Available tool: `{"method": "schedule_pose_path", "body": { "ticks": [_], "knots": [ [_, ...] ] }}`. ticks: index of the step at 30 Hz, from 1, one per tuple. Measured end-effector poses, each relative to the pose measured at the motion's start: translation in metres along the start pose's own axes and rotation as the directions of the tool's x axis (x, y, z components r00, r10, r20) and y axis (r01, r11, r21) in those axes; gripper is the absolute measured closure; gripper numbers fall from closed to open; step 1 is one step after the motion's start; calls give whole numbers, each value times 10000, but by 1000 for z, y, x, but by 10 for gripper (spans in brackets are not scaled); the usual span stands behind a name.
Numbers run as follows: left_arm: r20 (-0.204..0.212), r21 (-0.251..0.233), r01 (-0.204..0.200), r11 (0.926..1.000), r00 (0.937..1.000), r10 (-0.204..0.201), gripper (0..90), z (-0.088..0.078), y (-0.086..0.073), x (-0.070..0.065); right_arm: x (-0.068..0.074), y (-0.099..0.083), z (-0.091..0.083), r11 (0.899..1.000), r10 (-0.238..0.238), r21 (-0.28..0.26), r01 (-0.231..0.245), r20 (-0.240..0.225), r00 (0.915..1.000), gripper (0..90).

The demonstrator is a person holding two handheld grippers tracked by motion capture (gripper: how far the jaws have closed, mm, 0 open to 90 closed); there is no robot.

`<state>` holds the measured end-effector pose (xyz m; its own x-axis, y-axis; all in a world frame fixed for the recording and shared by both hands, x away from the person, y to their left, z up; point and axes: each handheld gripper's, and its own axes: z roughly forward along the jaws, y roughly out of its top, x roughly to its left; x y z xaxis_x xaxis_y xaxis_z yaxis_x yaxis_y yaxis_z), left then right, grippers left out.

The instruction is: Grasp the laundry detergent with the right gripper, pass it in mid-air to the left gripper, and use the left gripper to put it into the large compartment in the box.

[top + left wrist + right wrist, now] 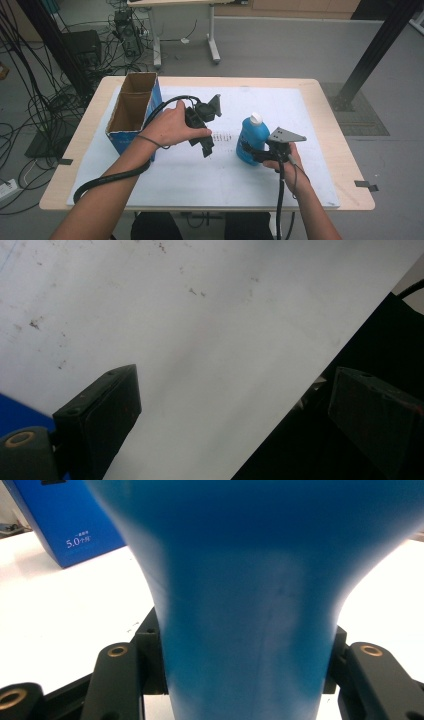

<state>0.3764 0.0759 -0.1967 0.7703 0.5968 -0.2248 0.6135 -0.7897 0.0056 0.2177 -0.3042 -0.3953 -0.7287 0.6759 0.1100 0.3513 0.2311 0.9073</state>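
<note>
Right gripper (256, 154) is seen clamped on the blue bottle (251, 137), its jaws pressed against the narrow waist low on the body, as the right gripper view confirms with the blue plastic pinched between the pads. The bottle stands upright on the white mat (200, 185), right of centre, white cap (256, 118) on top, well apart from the open cardboard box (134, 111) at the left. Left gripper (206, 131) is held above the mat with its jaws wide apart and nothing between them. A straight, slow lift is called for; tilt should be avoided, since a low grip probably leaves the bottle top-heavy.
</note>
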Motion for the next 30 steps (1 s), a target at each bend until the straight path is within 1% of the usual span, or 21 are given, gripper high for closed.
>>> {"method": "schedule_pose_path", "body": {
  "ticks": [30],
  "knots": [
    [-60,64,-35,10000,10000,36,69,1,2,-5,0,-2,0,10000,-62,-71,62,3,10000,432]
  ]
}}
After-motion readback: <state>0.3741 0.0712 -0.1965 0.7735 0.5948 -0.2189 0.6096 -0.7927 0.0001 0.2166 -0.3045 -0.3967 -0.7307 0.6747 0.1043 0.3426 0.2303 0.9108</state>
